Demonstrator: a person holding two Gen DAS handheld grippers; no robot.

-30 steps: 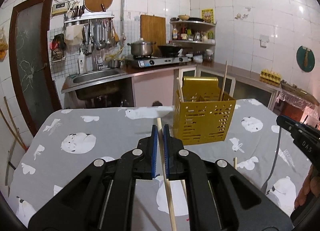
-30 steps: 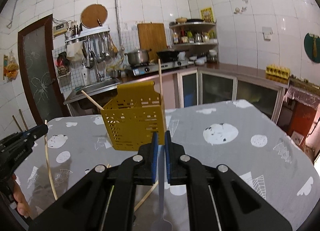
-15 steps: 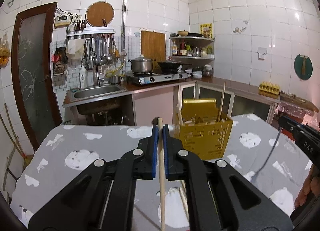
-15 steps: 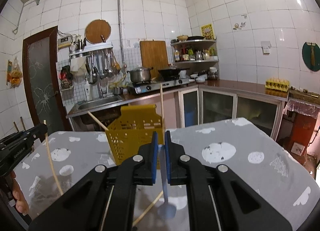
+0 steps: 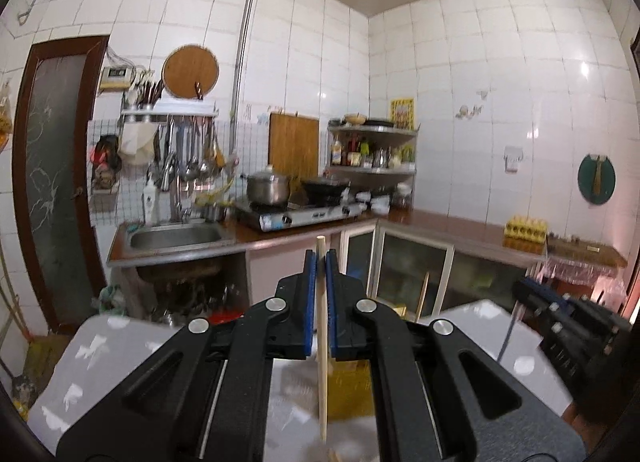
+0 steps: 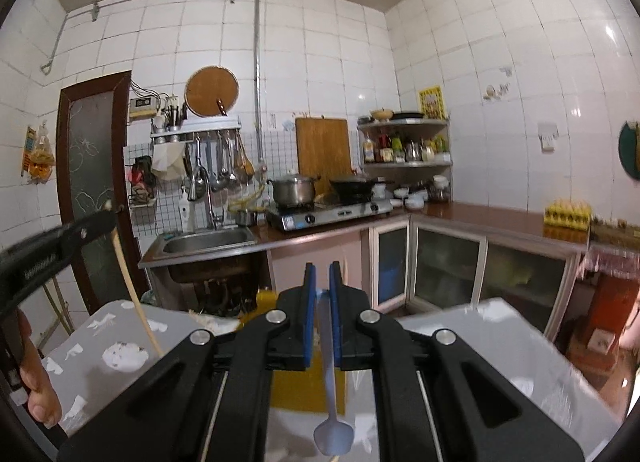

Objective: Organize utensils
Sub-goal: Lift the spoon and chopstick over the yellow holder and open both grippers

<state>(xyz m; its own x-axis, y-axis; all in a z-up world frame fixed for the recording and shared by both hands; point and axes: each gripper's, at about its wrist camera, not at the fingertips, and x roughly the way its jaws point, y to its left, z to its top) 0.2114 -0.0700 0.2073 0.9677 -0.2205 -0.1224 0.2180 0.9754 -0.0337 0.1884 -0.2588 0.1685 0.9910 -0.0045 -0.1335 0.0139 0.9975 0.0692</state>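
Left view: left gripper [image 5: 320, 258] clamps a chopstick [image 5: 322, 362] above the yellow holder [image 5: 352, 394], mid-table.

Right view: right gripper [image 6: 322, 274] pinches a spoon [image 6: 331, 394], bowl down. Neither's dropped in yet, I'd say.

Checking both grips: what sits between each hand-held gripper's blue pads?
Left wrist view: a wooden chopstick. Right wrist view: a pale blue spoon, bowl hanging down.

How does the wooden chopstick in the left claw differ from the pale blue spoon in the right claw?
The thin wooden chopstick is a plain tan stick, uniform along its length; the pale blue plastic spoon widens into a rounded bowl at its lower end. The chopstick's top pokes above the left claw; the spoon's handle doesn't rise past the right claw. Both hang downward, clamped between blue pads.
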